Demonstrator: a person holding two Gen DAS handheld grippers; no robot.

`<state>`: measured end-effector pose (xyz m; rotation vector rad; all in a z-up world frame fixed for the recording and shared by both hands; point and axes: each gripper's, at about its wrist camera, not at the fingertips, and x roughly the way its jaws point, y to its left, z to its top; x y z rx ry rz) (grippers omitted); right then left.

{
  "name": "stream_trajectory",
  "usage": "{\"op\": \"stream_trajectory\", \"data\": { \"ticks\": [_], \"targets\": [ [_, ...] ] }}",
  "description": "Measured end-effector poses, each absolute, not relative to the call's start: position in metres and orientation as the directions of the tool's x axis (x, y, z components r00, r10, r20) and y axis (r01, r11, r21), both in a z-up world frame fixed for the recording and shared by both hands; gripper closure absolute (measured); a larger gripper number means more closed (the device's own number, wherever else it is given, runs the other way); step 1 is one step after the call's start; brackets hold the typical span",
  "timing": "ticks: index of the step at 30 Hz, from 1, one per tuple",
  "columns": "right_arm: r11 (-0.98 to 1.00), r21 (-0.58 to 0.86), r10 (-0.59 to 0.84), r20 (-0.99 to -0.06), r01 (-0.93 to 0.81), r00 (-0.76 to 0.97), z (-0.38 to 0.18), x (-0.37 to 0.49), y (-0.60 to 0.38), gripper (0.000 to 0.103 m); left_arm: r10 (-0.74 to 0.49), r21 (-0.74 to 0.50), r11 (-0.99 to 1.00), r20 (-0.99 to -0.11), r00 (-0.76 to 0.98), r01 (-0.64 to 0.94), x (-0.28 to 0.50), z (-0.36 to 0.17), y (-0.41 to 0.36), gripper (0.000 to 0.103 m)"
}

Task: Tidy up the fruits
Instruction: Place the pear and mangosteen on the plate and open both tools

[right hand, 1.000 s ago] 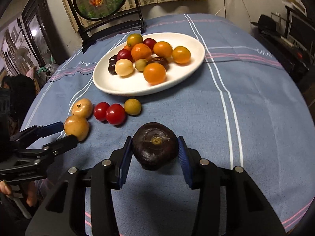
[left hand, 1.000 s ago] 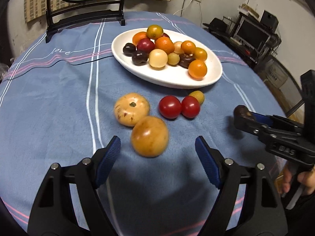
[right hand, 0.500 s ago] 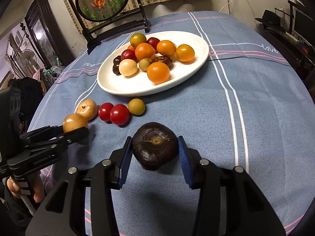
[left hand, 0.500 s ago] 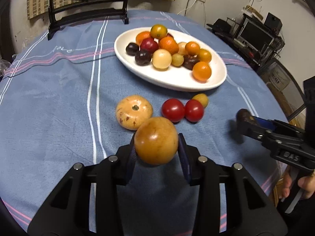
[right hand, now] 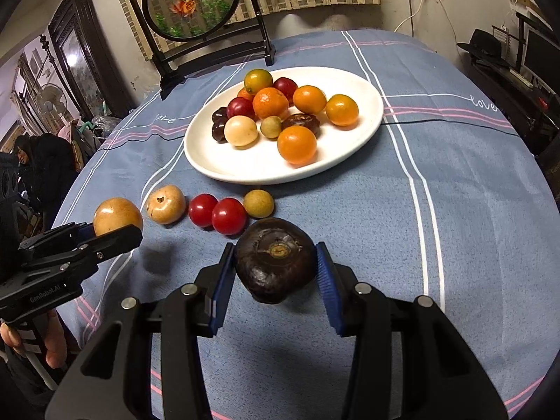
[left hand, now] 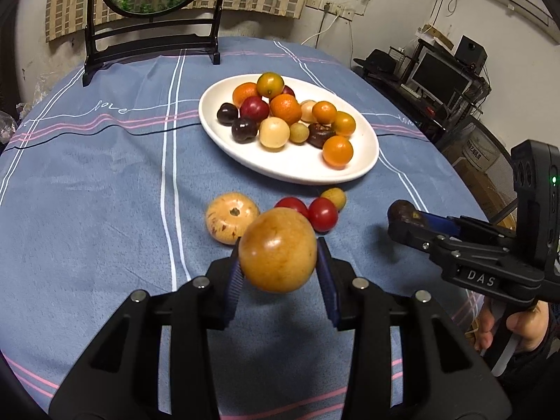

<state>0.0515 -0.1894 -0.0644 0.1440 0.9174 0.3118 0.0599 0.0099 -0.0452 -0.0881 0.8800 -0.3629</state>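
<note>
My left gripper (left hand: 278, 273) is shut on a round tan-orange fruit (left hand: 277, 249) and holds it above the blue tablecloth; it also shows in the right wrist view (right hand: 118, 216). My right gripper (right hand: 274, 274) is shut on a dark brown fruit (right hand: 275, 259), held above the cloth; its tip shows in the left wrist view (left hand: 402, 211). A white oval plate (left hand: 297, 164) holds several orange, dark and pale fruits. On the cloth before the plate lie a speckled tan fruit (left hand: 229, 221), two red tomatoes (left hand: 322, 214) and a small yellow-green fruit (left hand: 334, 197).
A framed round fish screen on a black stand (right hand: 196, 10) stands at the table's far edge. The round table's edge drops off at the right (left hand: 465, 192) toward a shelf with a monitor (left hand: 441, 75). A seated person (right hand: 38, 161) is at the left.
My left gripper closed on the tan-orange fruit and lifted it off the cloth. My right gripper kept its hold on the dark fruit and rose slightly.
</note>
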Motion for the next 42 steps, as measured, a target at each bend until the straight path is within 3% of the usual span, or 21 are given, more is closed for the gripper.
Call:
{"op": "stream_trajectory", "data": {
  "ticks": [13, 27, 29, 30, 31, 33, 37, 42],
  "targets": [
    [0.944, 0.171, 0.312, -0.741, -0.283, 0.595, -0.026, 0.134, -0.182, 0.057, -0.317, -0.174, 0.943, -0.732, 0.604, 0.284, 0.163, -0.006, -0.006, 0.063],
    [0.929, 0.154, 0.319, -0.793, -0.336, 0.519, -0.053, 0.219, -0.147, 0.057, -0.266, -0.161, 0.959, -0.802, 0.535, 0.235, 0.273, -0.046, -0.011, 0.062],
    [0.928, 0.154, 0.320, -0.792, -0.338, 0.519, -0.054, 0.221, -0.144, 0.055, -0.263, -0.161, 0.960, -0.799, 0.541, 0.228, 0.276, -0.046, -0.011, 0.054],
    [0.929, 0.153, 0.320, -0.790, -0.337, 0.523, -0.054, 0.222, -0.144, 0.053, -0.274, -0.176, 0.958, -0.795, 0.542, 0.225, 0.276, -0.043, -0.010, 0.041],
    [0.932, 0.144, 0.311, -0.787, -0.332, 0.532, -0.051, 0.220, -0.143, 0.050, -0.282, -0.189, 0.957, -0.789, 0.546, 0.220, 0.275, -0.040, -0.008, 0.036],
    [0.937, 0.125, 0.297, -0.778, -0.327, 0.553, -0.046, 0.217, -0.143, 0.038, -0.287, -0.198, 0.957, -0.773, 0.566, 0.214, 0.270, -0.031, -0.004, 0.036],
    [0.941, 0.090, 0.277, -0.759, -0.325, 0.590, -0.030, 0.197, -0.146, 0.038, -0.273, -0.185, 0.961, -0.742, 0.612, 0.205, 0.243, -0.009, -0.002, 0.023],
    [0.944, 0.152, 0.304, -0.750, -0.293, 0.587, -0.024, 0.159, -0.160, 0.038, -0.301, -0.203, 0.953, -0.708, 0.639, 0.225, 0.195, 0.008, -0.003, 0.019]
  ]
}}
